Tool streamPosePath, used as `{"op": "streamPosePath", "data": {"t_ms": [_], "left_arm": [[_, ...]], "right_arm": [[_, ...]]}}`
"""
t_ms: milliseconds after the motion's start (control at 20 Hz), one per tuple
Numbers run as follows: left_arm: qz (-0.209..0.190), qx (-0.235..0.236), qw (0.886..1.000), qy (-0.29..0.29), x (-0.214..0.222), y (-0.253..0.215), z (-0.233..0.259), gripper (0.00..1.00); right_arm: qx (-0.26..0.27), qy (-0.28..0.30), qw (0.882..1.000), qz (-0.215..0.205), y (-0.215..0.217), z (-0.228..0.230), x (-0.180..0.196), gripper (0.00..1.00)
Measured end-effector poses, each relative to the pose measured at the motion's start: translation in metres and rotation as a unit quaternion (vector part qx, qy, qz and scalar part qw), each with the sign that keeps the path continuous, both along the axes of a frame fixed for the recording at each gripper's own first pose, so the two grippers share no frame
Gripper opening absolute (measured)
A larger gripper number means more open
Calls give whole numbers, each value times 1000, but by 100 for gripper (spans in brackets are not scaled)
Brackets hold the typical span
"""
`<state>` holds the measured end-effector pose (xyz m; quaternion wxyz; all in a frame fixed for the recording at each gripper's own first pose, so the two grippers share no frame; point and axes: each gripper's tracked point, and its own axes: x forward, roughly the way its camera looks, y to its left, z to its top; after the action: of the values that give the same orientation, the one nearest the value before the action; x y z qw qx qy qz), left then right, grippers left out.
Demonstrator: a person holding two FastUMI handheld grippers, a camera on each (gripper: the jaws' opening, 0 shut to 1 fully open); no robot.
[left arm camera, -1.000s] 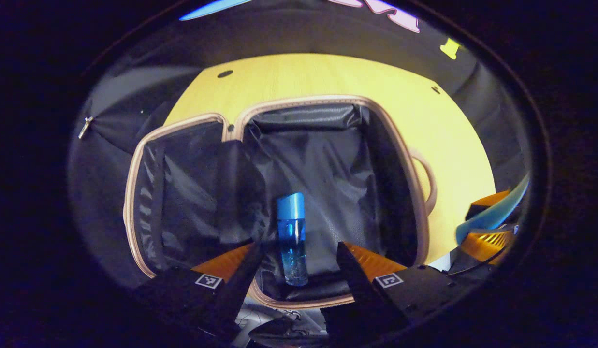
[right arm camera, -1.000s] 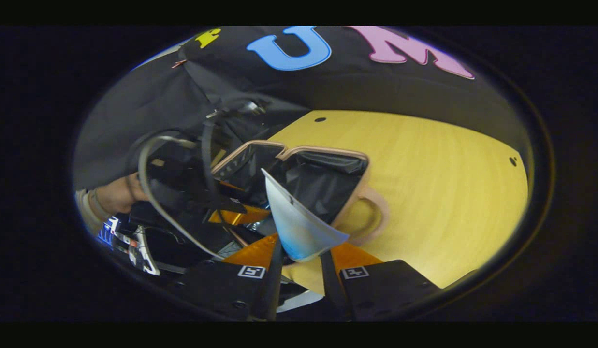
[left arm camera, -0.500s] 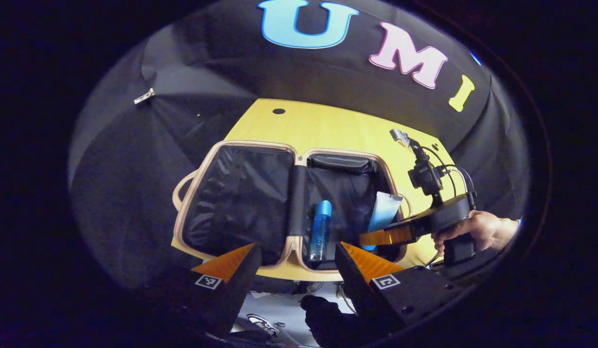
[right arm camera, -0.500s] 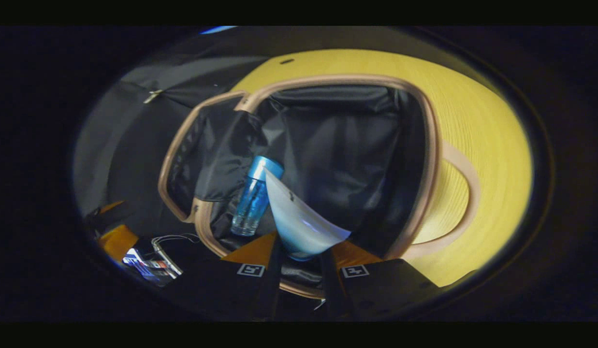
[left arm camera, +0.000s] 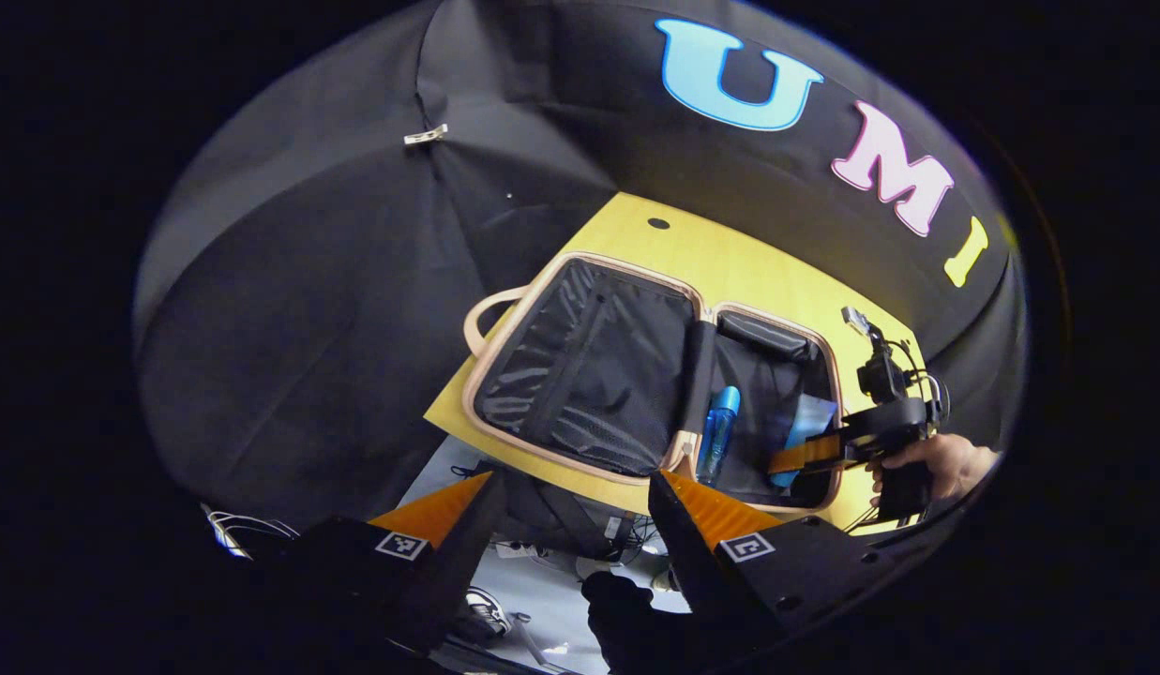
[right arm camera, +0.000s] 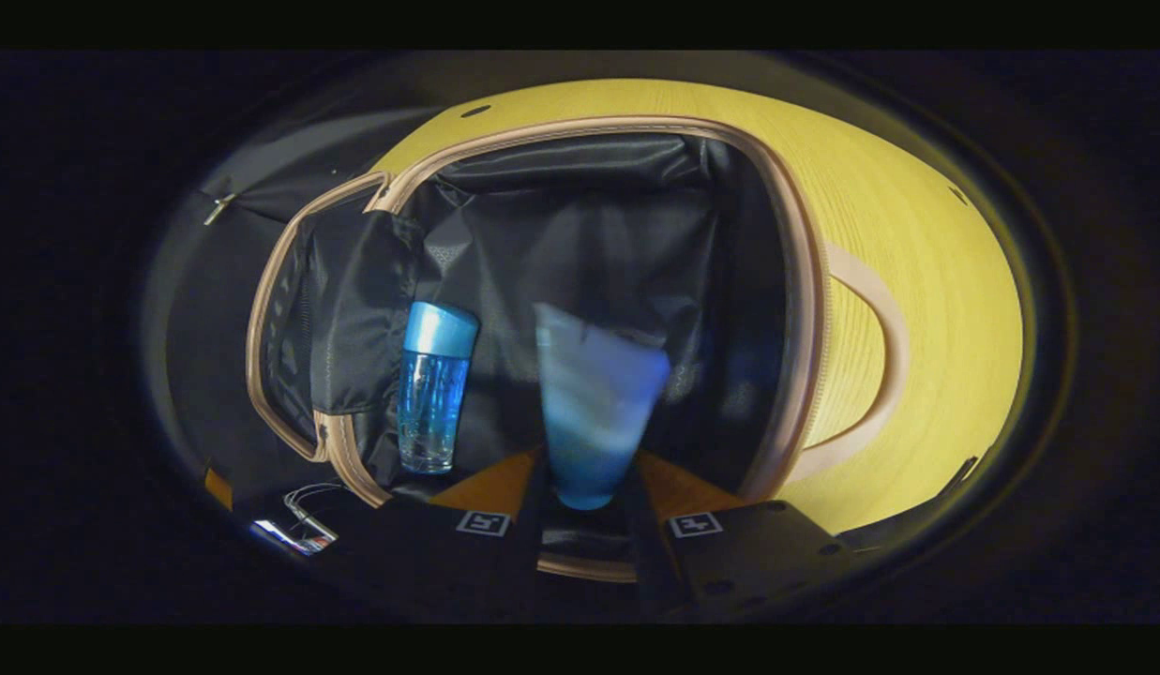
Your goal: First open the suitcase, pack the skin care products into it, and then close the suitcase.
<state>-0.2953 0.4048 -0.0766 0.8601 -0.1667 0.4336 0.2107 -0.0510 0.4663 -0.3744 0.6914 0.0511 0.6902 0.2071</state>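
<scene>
**Tube held over the open suitcase, bottle already inside**

In the right gripper view, the right gripper (right arm camera: 584, 502) clamps the cap end of a pale blue tube (right arm camera: 594, 398), both fingers pressing it, above the dark lining of the open suitcase (right arm camera: 805, 281). Just left of it a blue bottle (right arm camera: 432, 384) lies in the same compartment, near the hinge. In the left gripper view, the left gripper (left arm camera: 570, 520) hangs spread and empty, off the near edge of the yellow table (left arm camera: 730, 267). Farther off, a hand (left arm camera: 936, 464) holds the right gripper over the suitcase's right half.
</scene>
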Motion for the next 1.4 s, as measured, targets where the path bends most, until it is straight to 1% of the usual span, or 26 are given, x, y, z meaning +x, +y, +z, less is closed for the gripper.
{"op": "streamPosePath", "data": {"t_ms": [50,100,150,250,300,350,400,500,550,600,700,900,1000,1100,1200,1300,1400], "left_arm": [[6,1,1000,-4,1,3,0,97],[11,2,1000,-7,1,7,1,97],[16,4,1000,-11,2,9,2,97],[26,6,999,-21,4,15,1,97],[32,7,999,-29,5,20,3,97],[37,3,999,-35,5,21,12,97],[42,1,998,-41,4,21,18,97],[47,-5,997,-54,8,27,19,97],[48,-7,997,-58,10,29,17,97],[47,-10,997,-62,13,33,16,97],[47,-15,996,-70,20,43,16,97],[31,-9,996,-82,47,78,8,97],[23,-9,996,-81,55,95,3,97],[13,-5,997,-77,66,118,-8,97],[6,-24,997,-66,75,133,-22,97],[0,-46,998,-44,85,151,-39,97],[-6,-38,999,-21,97,175,-59,97]], "right_arm": [[1,1,1000,4,2,-3,-3,55],[0,2,1000,5,1,5,-5,49],[8,4,1000,-3,3,11,-4,58],[28,5,999,-24,6,29,-1,81],[25,-9,999,-29,4,34,4,93],[28,-28,999,-31,0,45,13,94],[32,-54,998,-33,-2,56,22,89],[53,-103,992,-44,-2,79,45,90],[62,-128,989,-49,-1,92,56,98],[73,-154,984,-54,3,104,69,98],[91,-211,971,-61,8,129,94,98],[135,-314,938,-62,16,182,125,98],[139,-354,923,-59,12,198,135,98],[139,-381,912,-62,5,214,140,98],[137,-414,897,-70,-3,229,150,98],[126,-434,889,-74,-21,239,147,98],[115,-444,885,-85,-35,241,146,98]]}}
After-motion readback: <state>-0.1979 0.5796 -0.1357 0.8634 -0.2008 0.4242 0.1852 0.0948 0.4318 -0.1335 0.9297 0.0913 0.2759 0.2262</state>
